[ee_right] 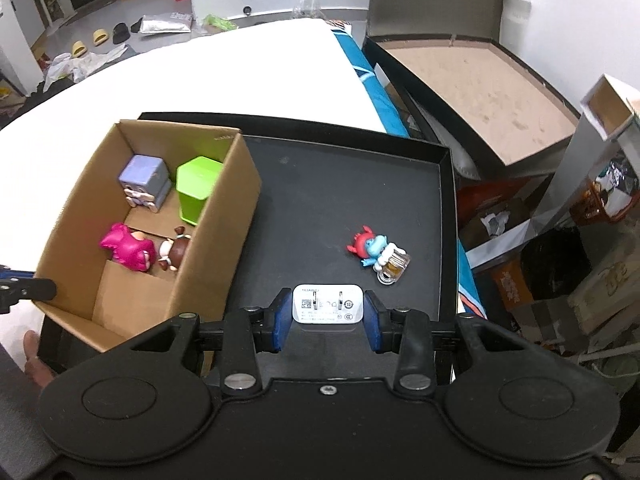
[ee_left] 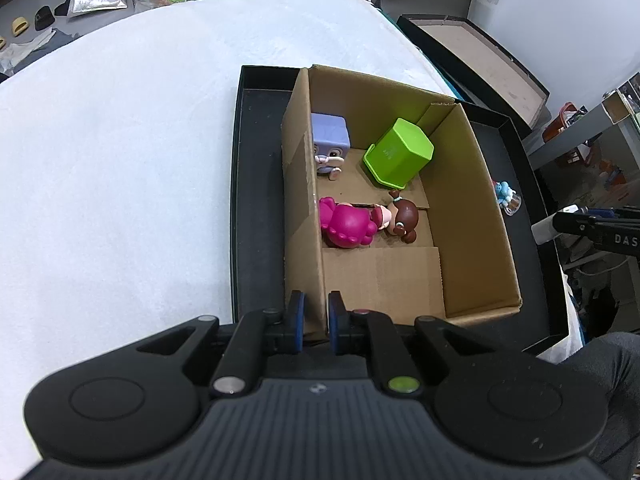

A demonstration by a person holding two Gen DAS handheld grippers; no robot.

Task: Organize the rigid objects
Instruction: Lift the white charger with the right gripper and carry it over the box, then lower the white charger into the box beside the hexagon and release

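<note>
While both hands are hovering over the tray, here's how it's looking:
left gripper [ee_left: 316, 322]: fingers are pinching the cardboard box [ee_left: 472, 216] by its near-left wall, basically shut on it
right gripper [ee_right: 326, 320]: fingers are clamping a white charger [ee_right: 328, 304], prongs facing up
box: it's sitting in the black tray [ee_right: 344, 184], holding a green cup [ee_left: 400, 152], purple cube toy [ee_left: 330, 140] and pink doll [ee_left: 360, 222]
blue figurine [ee_right: 378, 252]: lying on the tray floor, right of the box
</note>
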